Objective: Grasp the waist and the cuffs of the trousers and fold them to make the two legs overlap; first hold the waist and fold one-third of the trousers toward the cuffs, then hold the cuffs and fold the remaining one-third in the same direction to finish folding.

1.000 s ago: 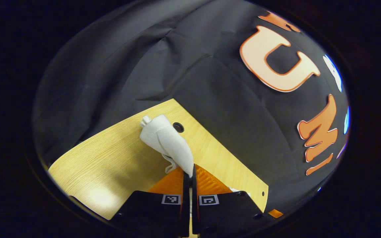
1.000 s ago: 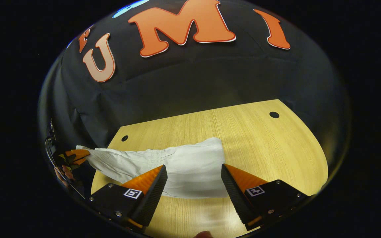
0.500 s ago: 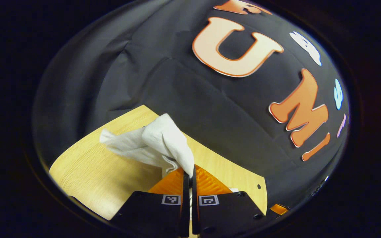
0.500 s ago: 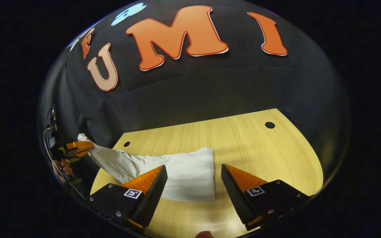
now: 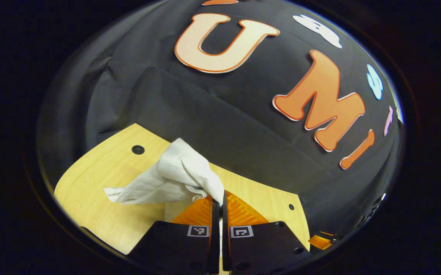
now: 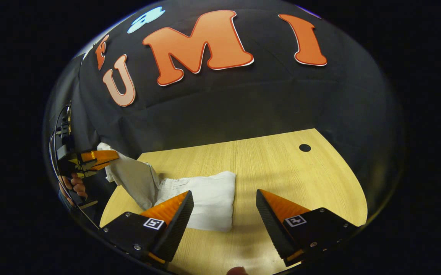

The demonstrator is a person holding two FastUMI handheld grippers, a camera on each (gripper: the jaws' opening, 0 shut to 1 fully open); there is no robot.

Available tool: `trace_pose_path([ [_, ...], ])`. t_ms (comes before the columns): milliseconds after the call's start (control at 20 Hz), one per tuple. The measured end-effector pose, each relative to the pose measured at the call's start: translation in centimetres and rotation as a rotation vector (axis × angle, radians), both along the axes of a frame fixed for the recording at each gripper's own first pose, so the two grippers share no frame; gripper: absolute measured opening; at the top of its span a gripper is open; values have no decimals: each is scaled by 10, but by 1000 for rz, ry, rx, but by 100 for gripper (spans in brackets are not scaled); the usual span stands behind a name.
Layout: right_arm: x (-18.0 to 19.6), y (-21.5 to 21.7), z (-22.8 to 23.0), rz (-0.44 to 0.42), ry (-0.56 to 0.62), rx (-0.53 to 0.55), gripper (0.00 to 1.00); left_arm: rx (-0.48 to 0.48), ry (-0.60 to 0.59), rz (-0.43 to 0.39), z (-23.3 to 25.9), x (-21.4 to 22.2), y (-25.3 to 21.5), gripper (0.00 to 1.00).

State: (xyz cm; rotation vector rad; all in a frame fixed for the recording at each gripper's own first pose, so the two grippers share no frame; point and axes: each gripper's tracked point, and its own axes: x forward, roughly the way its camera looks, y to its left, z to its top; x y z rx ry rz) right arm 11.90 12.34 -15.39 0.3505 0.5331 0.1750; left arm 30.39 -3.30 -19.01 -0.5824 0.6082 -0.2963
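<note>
My left claw [image 5: 219, 198] is pressed together, pinching one end of the trousers [image 5: 174, 179] and holding it up off the surface [image 5: 98, 179]; which end it is I can't make out, though it may be the cuffs. In the right gripper view, the rest of the trousers [image 6: 205, 198] lies bunched on the near left of the surface [image 6: 281, 168]. My right claw [image 6: 224, 210] is spread wide just above that heap, touching nothing.

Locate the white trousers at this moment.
In the right gripper view, the white trousers lie on the table's left part, one end lifted by the left gripper at far left.
</note>
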Motion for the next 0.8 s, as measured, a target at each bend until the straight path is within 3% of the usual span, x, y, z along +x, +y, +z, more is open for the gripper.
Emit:
trace_pose_path([
  [400, -8, -50, 1, -8, -51, -41, 99, 46, 6, -133, -4, -16, -95, 6],
  [650, -13, -77, -6, -28, -45, -39, 98, 129, 14, -277, -26, -28, -156, 7],
  [800, -15, -87, -10, -44, -42, -19, 98, 204, 5, -426, -36, -34, -182, 5],
])
